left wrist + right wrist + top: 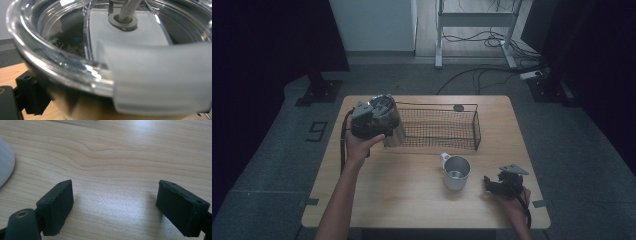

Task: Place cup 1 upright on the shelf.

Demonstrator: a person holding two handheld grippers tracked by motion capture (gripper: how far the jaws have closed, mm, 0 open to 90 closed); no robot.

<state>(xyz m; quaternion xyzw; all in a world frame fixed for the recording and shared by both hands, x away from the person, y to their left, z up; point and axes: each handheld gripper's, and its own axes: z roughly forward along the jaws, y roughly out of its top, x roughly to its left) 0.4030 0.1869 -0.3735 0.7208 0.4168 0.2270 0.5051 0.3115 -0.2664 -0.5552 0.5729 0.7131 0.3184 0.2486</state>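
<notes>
A steel tumbler (393, 129) with a clear plastic lid (62, 60) hangs tilted at the left end of a black wire basket (476, 131). My left gripper (382, 126) is shut on it, and one black jaw shows under the lid's rim in the left gripper view. The lid has a frosted slider (160, 77). A white mug (456, 173) with a metal inside stands upright on the wooden table (412, 200), in front of the basket. My right gripper (491, 184) rests low at the front right, to the right of the mug. It is open (115, 202) over bare wood.
A small black round object (458, 108) lies on the table behind the basket. The mug's pale side (5, 165) shows at the left edge of the right gripper view. Cables and a metal stand (472, 30) are on the floor beyond the table.
</notes>
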